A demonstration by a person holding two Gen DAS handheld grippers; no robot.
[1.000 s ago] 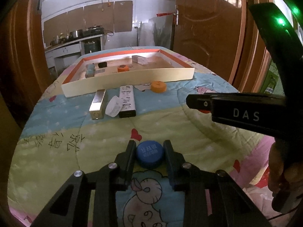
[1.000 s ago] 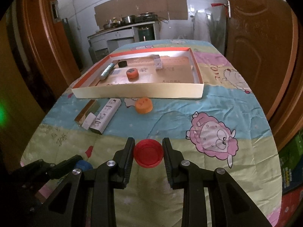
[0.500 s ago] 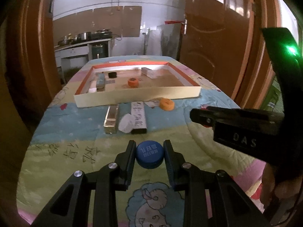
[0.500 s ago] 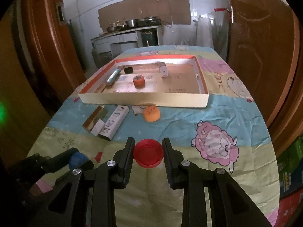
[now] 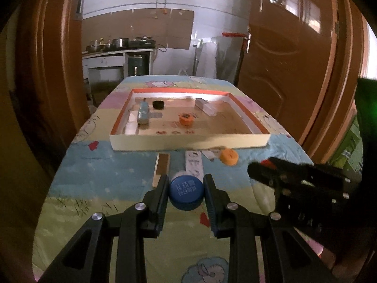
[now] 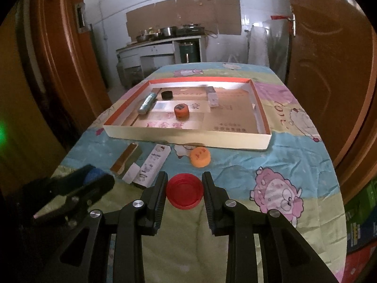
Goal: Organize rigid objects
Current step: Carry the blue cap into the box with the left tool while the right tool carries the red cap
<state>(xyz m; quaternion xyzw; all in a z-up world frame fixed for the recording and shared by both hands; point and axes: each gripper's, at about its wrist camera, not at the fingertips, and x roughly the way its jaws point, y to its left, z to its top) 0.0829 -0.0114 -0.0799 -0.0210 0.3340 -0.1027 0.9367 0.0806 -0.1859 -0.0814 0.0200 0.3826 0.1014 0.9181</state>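
Left gripper (image 5: pixel 186 192) is clamped on a blue bottle cap (image 5: pixel 186 191), pads pressing both sides, cap clear of the cloth, printed top facing up (lettering reads upside down from the wrist cam). Right gripper (image 6: pixel 185 192) is clamped the same way on a red bottle cap (image 6: pixel 185 193), held above the quilt (image 6: pixel 247 165). Both grippers sit side by side over the near half of the bed, pointing down and forward at the tray (image 6: pixel 188 139). From the right wrist view the left gripper shows at lower left with the blue cap just visible between its fingers; from the left wrist view the right gripper body shows at right, its cap mostly hidden. The tray is a shallow white box with an orange rim, lying flat further up the quilt. Inside it: a silver-blue tube (image 6: pixel 147 103) along the left wall, a black cap (image 6: pixel 166 94) near the back, an orange cap (image 6: pixel 181 111) around the middle, and a small white box (image 6: pixel 212 97) right of centre. Outside, just in front of the tray's near wall: a loose orange cap (image 6: pixel 200 156), a long white printed box (image 6: pixel 154 165), a brown-and-gold box (image 6: pixel 126 159) beside it, and a small white piece (image 6: pixel 131 175) touching their near ends. Kitchen counter with pots in the background, wooden doors on both sides.
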